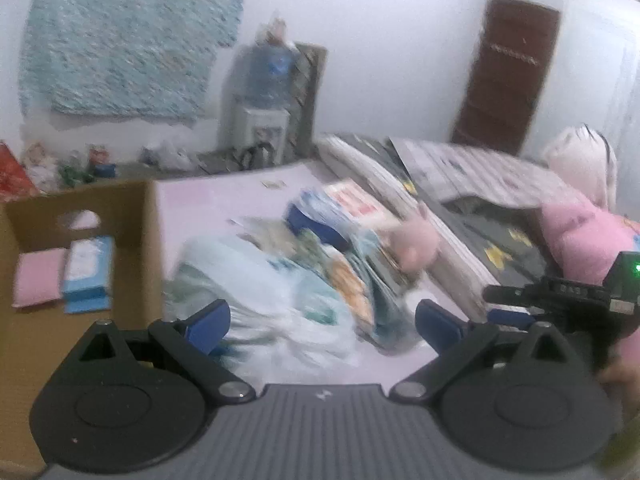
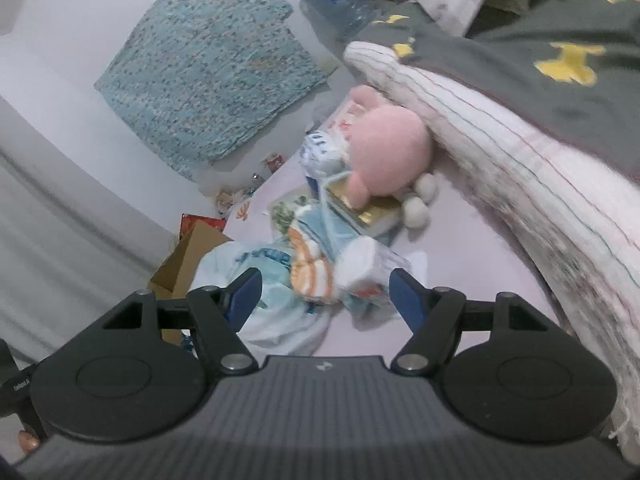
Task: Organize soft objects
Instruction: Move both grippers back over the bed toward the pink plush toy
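Pink sheet (image 1: 224, 200) carries a heap of soft packs (image 2: 320, 256) and a pink plush (image 2: 386, 152) w/ white feet, beside folded blankets (image 2: 520, 152). Left gripper (image 1: 322, 322) and right gripper (image 2: 326, 300) both hover over the heap, jaws apart, nothing between. Cardboard box (image 1: 136, 208), at left, holds a pink pad (image 1: 38, 278) and blue pack (image 1: 88, 268).

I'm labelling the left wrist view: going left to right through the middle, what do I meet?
Cardboard box holding a pink pad and blue packet → pile of soft packets → pink plush → folded bedding.
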A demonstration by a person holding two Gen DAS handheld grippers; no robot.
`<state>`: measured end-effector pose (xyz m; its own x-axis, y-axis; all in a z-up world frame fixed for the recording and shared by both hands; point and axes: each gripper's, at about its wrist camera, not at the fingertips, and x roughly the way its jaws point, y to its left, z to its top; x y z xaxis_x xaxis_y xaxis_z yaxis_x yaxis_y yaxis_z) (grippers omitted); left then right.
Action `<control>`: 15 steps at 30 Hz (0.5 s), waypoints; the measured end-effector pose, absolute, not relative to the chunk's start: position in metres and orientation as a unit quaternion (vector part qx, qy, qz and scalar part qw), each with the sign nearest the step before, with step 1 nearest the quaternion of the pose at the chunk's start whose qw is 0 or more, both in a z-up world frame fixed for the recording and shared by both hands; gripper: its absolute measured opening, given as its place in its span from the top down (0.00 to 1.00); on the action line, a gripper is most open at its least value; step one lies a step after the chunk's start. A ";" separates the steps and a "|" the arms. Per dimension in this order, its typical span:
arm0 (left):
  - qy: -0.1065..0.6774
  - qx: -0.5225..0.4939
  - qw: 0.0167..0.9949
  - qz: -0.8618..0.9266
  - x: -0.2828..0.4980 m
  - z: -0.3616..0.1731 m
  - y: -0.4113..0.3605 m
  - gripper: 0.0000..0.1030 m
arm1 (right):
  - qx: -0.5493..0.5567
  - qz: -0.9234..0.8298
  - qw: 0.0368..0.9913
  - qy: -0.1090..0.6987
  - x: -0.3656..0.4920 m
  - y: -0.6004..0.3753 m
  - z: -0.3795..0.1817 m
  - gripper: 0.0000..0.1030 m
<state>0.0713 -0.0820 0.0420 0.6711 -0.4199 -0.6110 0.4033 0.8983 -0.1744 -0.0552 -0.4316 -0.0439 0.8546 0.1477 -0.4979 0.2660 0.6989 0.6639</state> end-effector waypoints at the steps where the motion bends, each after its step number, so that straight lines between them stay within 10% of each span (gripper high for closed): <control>1: 0.346 -0.005 0.910 -0.228 0.075 0.037 -0.092 0.03 | 0.388 -0.033 0.881 0.267 -0.056 -0.433 -0.048 0.31; 15: 0.354 0.100 0.901 -0.230 0.127 0.009 -0.178 0.13 | 0.361 -0.046 0.901 0.237 0.009 -0.461 -0.037 0.24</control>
<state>0.1269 -0.1784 0.0087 0.6435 -0.3429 -0.6844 0.4851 0.8743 0.0181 0.0086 -0.4612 -0.0368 0.8836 0.0880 -0.4600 0.2536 0.7357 0.6280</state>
